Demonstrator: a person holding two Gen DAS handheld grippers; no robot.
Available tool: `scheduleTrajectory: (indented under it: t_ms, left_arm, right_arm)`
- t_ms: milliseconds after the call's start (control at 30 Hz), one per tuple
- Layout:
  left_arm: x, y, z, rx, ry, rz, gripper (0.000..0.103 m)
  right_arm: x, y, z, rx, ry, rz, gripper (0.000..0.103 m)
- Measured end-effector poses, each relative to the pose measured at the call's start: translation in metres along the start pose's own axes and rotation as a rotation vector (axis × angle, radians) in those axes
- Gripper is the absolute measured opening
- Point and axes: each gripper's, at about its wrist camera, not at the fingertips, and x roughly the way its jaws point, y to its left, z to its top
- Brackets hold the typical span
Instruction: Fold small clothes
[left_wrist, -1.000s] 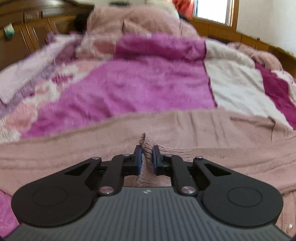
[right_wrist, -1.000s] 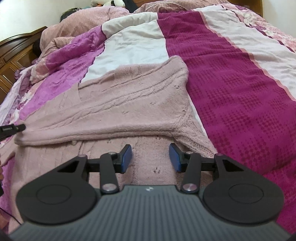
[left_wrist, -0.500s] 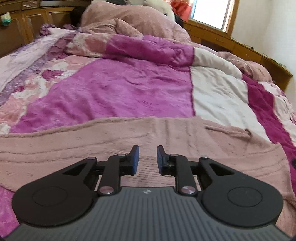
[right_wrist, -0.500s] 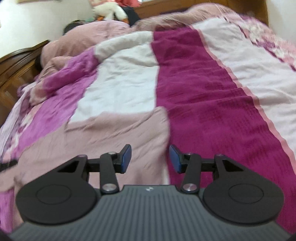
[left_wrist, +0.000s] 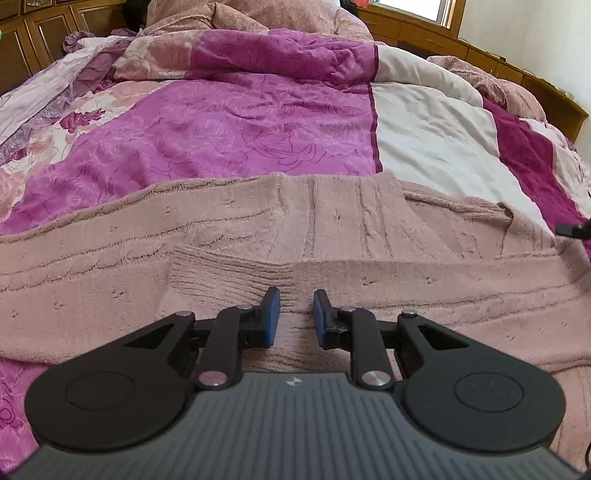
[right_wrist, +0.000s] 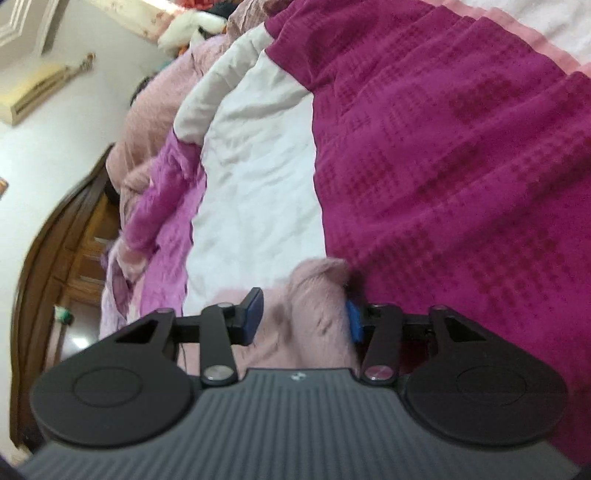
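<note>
Left wrist view showed the dusty-pink cable-knit sweater (left_wrist: 332, 236) spread flat on the purple quilt (left_wrist: 229, 125), left gripper (left_wrist: 295, 317) jaws apart above it. Right wrist view showed the right gripper (right_wrist: 303, 317) closing around a bunched sweater edge.

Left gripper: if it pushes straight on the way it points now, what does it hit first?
Most likely the pink knit sweater just ahead of the left gripper, at its folded ribbed edge; the quilt lies beyond. Depth is uncertain.
</note>
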Motion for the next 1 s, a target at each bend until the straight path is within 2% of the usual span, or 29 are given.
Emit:
scheduleTrajectory:
  t_ms: [67,167,200,267,333,400,467,567,667,767,833,900,1000]
  left_arm:
    - [0.001,-0.002,0.000,0.017,-0.002,0.009,0.026]
    - [0.001,-0.004,-0.001,0.031,-0.006,0.015,0.026]
    - [0.002,-0.004,-0.001,0.033,-0.009,0.015,0.026]
    - [0.002,-0.004,-0.002,0.036,-0.013,0.016,0.026]
    - [0.004,-0.006,-0.003,0.041,-0.018,0.022,0.026]
    - [0.005,-0.009,-0.004,0.050,-0.024,0.032,0.027]
    - [0.006,-0.013,-0.005,0.068,-0.028,0.044,0.029]
    - [0.005,-0.016,-0.007,0.086,-0.033,0.053,0.030]
    - [0.005,-0.015,-0.007,0.093,-0.036,0.046,0.031]
    - [0.005,-0.013,-0.008,0.091,-0.041,0.039,0.031]
    - [0.005,-0.013,-0.010,0.089,-0.047,0.038,0.031]
    - [0.005,-0.014,-0.011,0.091,-0.052,0.041,0.031]
    - [0.005,-0.014,-0.011,0.084,-0.054,0.045,0.031]
  right_arm:
    - [-0.006,0.014,-0.006,-0.089,-0.051,-0.009,0.017]
    - [-0.027,0.045,-0.025,-0.321,-0.173,-0.008,0.016]
    - [-0.033,0.057,-0.033,-0.412,-0.216,-0.041,0.016]
    - [-0.032,0.075,-0.045,-0.595,-0.266,-0.174,0.016]
    - [-0.016,0.080,-0.050,-0.697,-0.243,-0.306,0.016]
    - [0.006,0.075,-0.050,-0.745,-0.171,-0.419,0.016]
    - [0.024,0.069,-0.051,-0.759,-0.129,-0.467,0.018]
    - [0.026,0.074,-0.049,-0.745,-0.136,-0.503,0.020]
    - [0.016,0.084,-0.048,-0.739,-0.138,-0.517,0.024]
    - [-0.004,0.104,-0.052,-0.781,-0.190,-0.482,0.024]
    - [-0.008,0.117,-0.048,-0.796,-0.200,-0.441,0.028]
    - [0.000,0.127,-0.039,-0.786,-0.164,-0.384,0.043]
    - [0.024,0.135,-0.031,-0.770,-0.089,-0.313,0.045]
